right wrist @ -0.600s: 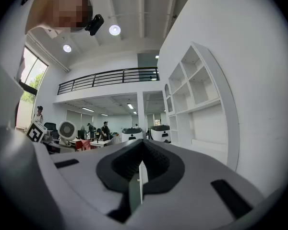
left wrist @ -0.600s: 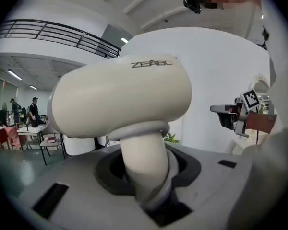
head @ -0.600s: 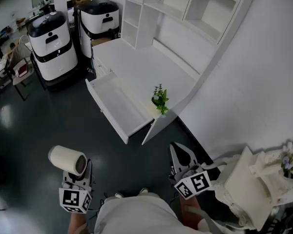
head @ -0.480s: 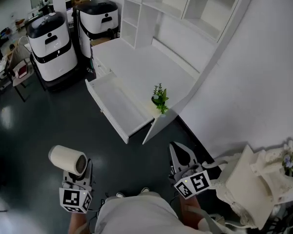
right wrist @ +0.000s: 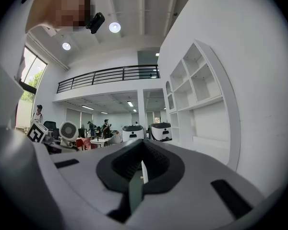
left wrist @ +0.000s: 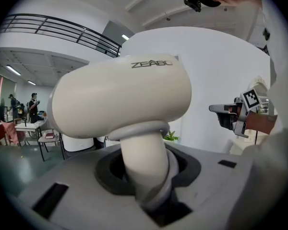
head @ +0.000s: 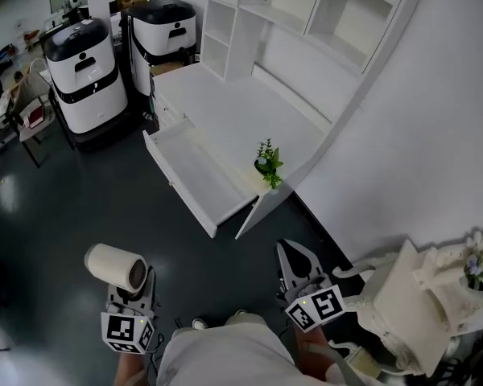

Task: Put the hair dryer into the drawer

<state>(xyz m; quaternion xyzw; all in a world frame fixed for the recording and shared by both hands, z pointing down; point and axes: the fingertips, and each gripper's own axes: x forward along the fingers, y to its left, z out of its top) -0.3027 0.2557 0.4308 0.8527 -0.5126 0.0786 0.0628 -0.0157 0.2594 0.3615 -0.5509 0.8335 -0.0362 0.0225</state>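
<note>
The hair dryer (head: pixel 115 265), its left hand-held gripper (head: pixel 135 284) and the drawer (head: pixel 197 175) now sit slightly lower in view.

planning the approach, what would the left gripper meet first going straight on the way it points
Nothing close: the left gripper, shut on the hair dryer, faces dark floor. Beyond that, probably the open drawer, though depth is hard to judge.

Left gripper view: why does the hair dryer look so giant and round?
Left gripper view: the wide-angle camera is right beside the hair dryer, so it bulges; corners go dark. Head view: it looks small, and the shelves curve.
</note>
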